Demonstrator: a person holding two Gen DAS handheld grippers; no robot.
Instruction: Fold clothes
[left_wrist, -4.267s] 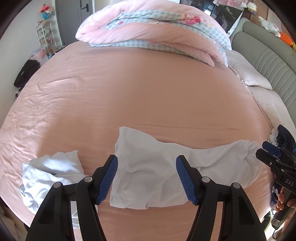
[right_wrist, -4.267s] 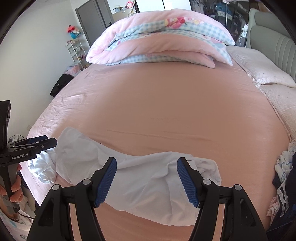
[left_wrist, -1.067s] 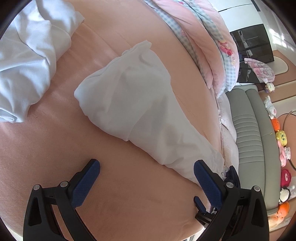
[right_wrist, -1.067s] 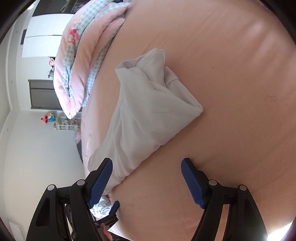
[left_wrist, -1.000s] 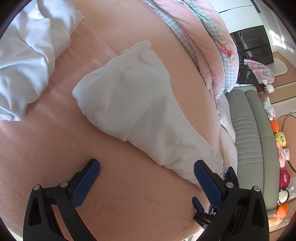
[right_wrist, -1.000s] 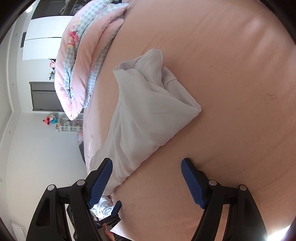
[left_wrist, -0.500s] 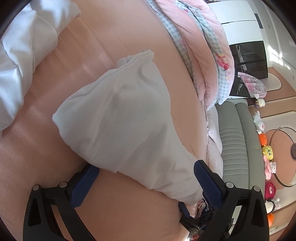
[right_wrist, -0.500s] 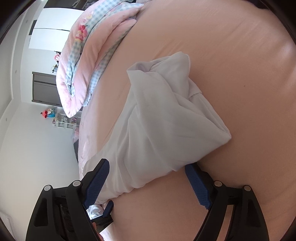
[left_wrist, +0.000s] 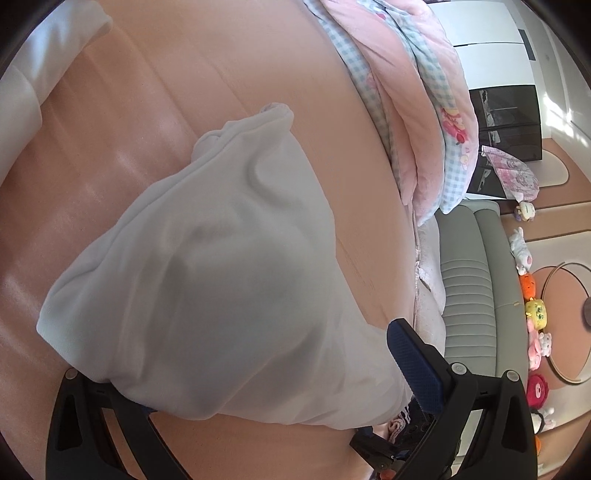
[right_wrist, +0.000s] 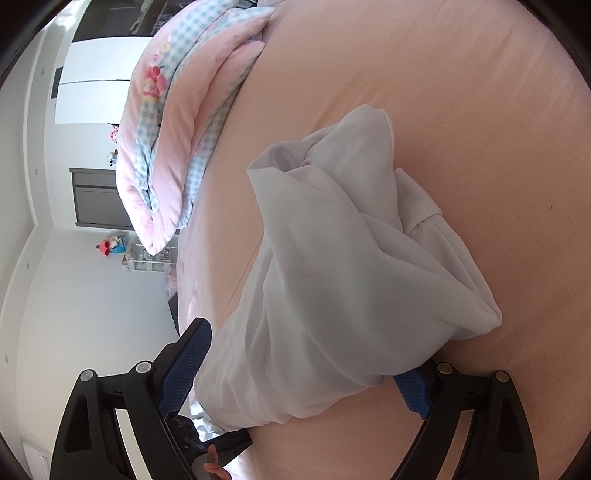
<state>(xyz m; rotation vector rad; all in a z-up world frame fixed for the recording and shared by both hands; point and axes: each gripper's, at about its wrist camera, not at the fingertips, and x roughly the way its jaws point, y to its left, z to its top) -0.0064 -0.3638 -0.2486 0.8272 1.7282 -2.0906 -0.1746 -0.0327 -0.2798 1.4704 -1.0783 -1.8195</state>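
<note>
A white garment (left_wrist: 221, 258) lies bunched lengthwise on the pink bed sheet (left_wrist: 184, 92). My left gripper (left_wrist: 258, 369) is open and straddles one end of it. The cloth covers the left finger, while the right blue pad (left_wrist: 410, 365) shows beside the fabric. In the right wrist view the same garment (right_wrist: 351, 277) has its other end between the wide jaws of my right gripper (right_wrist: 303, 373). That gripper's left pad (right_wrist: 188, 362) stands clear of the cloth, and its right pad (right_wrist: 410, 391) is partly under a fold.
A second white garment (left_wrist: 37, 74) lies at the far left. A folded pink and checked quilt (left_wrist: 417, 110) is heaped at the head of the bed. A grey headboard (left_wrist: 469, 277) and plush toys (left_wrist: 535, 314) lie beyond. Dark clothes (left_wrist: 406, 424) sit at the bed's edge.
Both grippers have moved forward onto the ends of the white garment. Its cloth now lies between each pair of jaws, where a second ago they stood short of it.
</note>
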